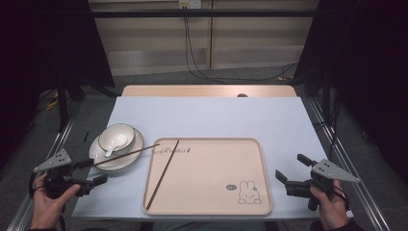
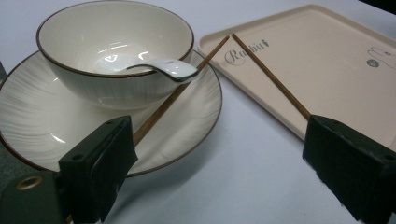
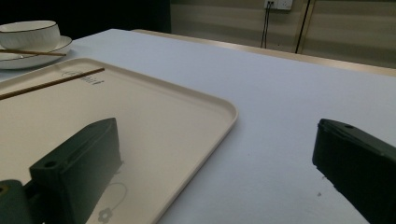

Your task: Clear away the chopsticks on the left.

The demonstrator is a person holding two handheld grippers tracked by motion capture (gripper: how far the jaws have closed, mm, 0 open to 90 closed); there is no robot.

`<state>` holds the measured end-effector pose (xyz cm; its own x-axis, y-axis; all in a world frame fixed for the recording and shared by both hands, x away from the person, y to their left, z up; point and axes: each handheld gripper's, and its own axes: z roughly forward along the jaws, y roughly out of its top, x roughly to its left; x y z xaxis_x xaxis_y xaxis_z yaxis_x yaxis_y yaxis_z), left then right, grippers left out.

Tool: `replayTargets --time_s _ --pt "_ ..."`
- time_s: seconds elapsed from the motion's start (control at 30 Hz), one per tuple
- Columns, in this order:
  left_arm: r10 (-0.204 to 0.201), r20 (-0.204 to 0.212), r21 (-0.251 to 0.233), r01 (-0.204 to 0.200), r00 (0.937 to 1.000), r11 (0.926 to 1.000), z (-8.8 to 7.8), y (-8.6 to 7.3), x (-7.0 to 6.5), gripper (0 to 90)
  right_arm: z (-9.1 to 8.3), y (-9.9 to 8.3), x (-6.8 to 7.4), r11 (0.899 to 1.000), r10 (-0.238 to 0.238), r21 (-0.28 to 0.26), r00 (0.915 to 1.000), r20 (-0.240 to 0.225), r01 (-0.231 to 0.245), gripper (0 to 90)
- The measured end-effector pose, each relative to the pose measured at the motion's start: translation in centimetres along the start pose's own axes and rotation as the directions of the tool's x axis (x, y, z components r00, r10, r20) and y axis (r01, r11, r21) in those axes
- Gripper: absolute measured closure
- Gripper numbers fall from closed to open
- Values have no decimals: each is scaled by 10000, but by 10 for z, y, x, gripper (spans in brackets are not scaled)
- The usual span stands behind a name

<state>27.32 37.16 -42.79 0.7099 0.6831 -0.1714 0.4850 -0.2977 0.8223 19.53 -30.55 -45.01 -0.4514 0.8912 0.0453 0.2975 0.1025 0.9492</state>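
Left gripper (image 1: 91, 172) sits at the near-left table edge, jaws spread wide, nothing between them. In the left gripper view they frame the near end of chopstick 1 (image 2: 180, 91), which lies across the plate (image 2: 28, 116) rim with its far tip resting on the tray (image 2: 336, 70) lip by the printed script. So the step in hand looks like the approach for a pick on that stick, not yet a grasp.

Chopstick 2 (image 1: 162, 174) is already flat in the tray, running diagonally down its left side. Bowl (image 1: 117, 136) stands on the plate with a spoon (image 2: 159, 69) in it, handle hanging over the rim just above chopstick 1.

Right gripper (image 1: 289, 171) is well apart at the tray's right side, near the bunny print (image 1: 248, 192), jaws also spread and empty. Reads as idle.

Next move, my call:
- ease the left gripper forward and down so the jaws straddle chopstick 1 at its near end, clear of the plate rim
- turn the jaws across the stick; it's thin, so close right on its axis or it'll roll out
- lift before dragging, since the stick bridges 2 edges and sits close under the spoon handle
- lay it in the tray beside chopstick 2

Risk: nudging the plate or clipping the spoon on the way in.
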Motion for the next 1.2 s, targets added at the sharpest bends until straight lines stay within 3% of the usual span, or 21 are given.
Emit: replayTargets --time_s 0.17,0.23,0.27,0.4,0.47,0.53,0.57,0.67,0.77,0.83,0.9,0.93,1.0,1.03,1.2 --pt "523 -117 292 -519 9986 9982 5 5 13 117 0 0 0 10000 19 0 10000 28 -19 8" --pt "985 -275 498 -971 9948 9940 7 6 18 176 0 0 0 10000 7 -9 10000 30 -6 9" --pt "946 -221 538 -933 9953 9942 8 6 21 188 0 0 0 10000 7 -10 10000 22 -7 9" --pt "1132 -649 627 -1092 9915 9920 13 3 31 276 0 0 0 10000 26 -5 10000 -26 -26 9" --pt "1247 -195 801 -1228 9920 9892 17 3 35 419 0 0 0 10000 10 -6 10000 -26 -10 9" --pt "1470 -201 1194 -1436 9889 9824 23 5 37 446 0 0 0 10000 26 13 10000 -36 -26 9" --pt "1528 12 1331 -1516 9883 9794 26 7 39 468 0 0 0 10000 22 23 10000 -39 -22 9" --pt "1573 -68 1496 -1545 9875 9766 32 9 44 514 0 0 0 10000 13 15 10000 -45 -13 9" --pt "1593 143 1651 -1595 9871 9733 38 10 47 562 0 0 0 10000 6 24 10000 -37 -6 9" --pt "1816 232 1868 -1827 9831 9653 41 11 47 603 -1 0 0 10000 31 16 10000 -54 -31 9" --pt "1767 207 1899 -1774 9840 9656 43 11 46 633 -1 0 -1 10000 21 11 10000 -57 -21 9" --pt "1914 364 2033 -1948 9808 9595 46 12 45 649 -1 0 0 10000 30 8 10000 -76 -30 8" --pt "1988 410 2167 -2029 9792 9549 48 13 44 684 -1 0 0 10000 24 21 10000 -63 -24 9" --pt "1975 503 2076 -2037 9790 9568 50 13 44 689 -1 0 0 10000 15 24 10000 -64 -15 9" --pt "1985 599 2260 -2070 9783 9519 51 14 42 761 0 -1 -1 10000 -17 36 10000 -33 17 9"
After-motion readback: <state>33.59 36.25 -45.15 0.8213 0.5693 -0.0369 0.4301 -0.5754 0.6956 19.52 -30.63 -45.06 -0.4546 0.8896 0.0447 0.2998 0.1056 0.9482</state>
